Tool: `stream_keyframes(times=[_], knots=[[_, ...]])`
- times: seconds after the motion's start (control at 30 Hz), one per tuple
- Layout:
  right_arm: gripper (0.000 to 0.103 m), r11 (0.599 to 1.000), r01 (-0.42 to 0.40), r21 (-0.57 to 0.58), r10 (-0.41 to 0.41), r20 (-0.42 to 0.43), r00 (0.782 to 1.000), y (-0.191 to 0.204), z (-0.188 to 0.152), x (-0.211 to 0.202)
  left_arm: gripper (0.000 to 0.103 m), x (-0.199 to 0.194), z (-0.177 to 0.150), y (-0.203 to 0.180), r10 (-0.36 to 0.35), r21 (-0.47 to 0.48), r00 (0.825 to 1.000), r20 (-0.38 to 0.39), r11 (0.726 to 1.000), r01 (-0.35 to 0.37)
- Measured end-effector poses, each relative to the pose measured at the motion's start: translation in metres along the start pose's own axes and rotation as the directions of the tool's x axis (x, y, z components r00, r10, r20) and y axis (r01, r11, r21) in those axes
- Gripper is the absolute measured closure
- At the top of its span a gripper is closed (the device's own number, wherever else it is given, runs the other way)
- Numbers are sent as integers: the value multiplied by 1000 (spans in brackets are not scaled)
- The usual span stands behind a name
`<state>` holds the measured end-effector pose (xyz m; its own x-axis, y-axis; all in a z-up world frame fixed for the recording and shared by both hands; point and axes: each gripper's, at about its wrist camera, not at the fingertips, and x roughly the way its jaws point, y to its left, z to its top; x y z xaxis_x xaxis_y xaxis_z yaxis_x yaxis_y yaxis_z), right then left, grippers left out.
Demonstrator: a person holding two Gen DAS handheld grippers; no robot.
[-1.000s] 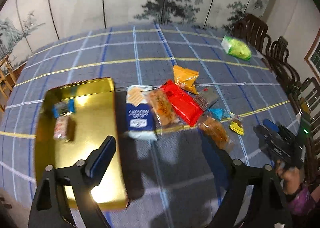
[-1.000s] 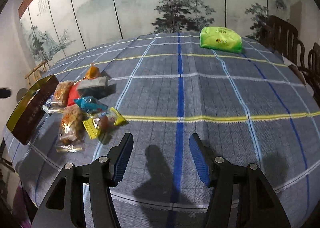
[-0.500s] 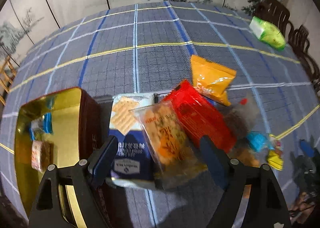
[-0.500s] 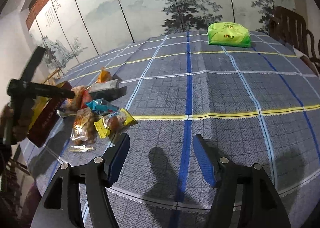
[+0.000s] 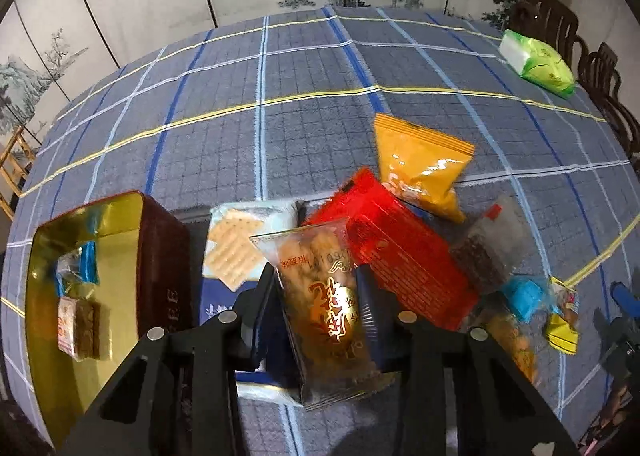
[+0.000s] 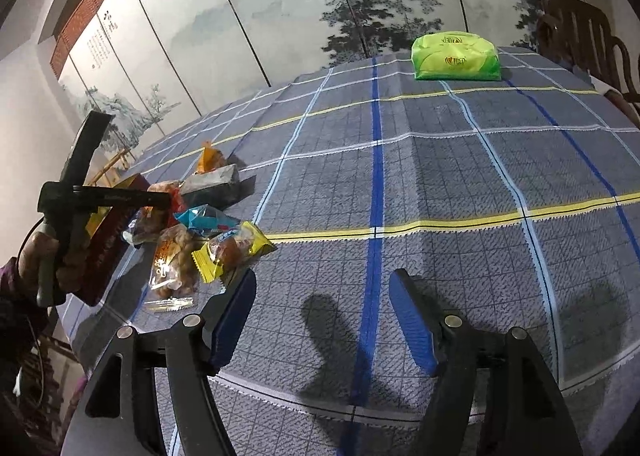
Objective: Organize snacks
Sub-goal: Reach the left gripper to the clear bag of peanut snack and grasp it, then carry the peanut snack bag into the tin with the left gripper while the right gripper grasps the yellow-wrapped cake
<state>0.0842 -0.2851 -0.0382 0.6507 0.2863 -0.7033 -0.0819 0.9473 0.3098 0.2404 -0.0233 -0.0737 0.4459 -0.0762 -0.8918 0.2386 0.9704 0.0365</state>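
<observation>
Left gripper [image 5: 316,288]: fingers closed against both sides of a clear snack pack [image 5: 328,308], gripping it. Right gripper [image 6: 322,316]: fingers spread wide, nothing between, low over tablecloth [image 6: 440,183].

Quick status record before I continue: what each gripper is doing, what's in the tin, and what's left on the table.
left gripper: shut on clear snack pack
right gripper: open, holds nothing, above the tablecloth
gold tin: two small packets inside
loose beside the tin: cracker pack, red pack, orange pack, several smaller snacks
far edge: green tissue pack
</observation>
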Motion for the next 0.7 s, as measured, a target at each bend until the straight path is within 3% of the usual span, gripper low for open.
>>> stream_keyframes(times=[0.1, 0.3, 0.5, 0.7], knots=[[32, 1000, -6, 0, 6, -12, 1000, -1, 1, 1, 69, -13, -13, -2, -30, -22, 999, 17, 999, 30], [27, 986, -132, -106, 125, -66, 990, 21, 15, 1, 69, -60, -42, -11, -130, -44, 989, 74, 990, 134], [25, 922, -173, -346, 131, -141, 981, 59, 22, 30, 69, -91, -66, -21, -196, -30, 978, 70, 980, 199], [26, 880, -203, -428, 127, -200, 972, 63, 29, 56, 69, -114, -83, -25, -212, -15, 974, 85, 977, 214]])
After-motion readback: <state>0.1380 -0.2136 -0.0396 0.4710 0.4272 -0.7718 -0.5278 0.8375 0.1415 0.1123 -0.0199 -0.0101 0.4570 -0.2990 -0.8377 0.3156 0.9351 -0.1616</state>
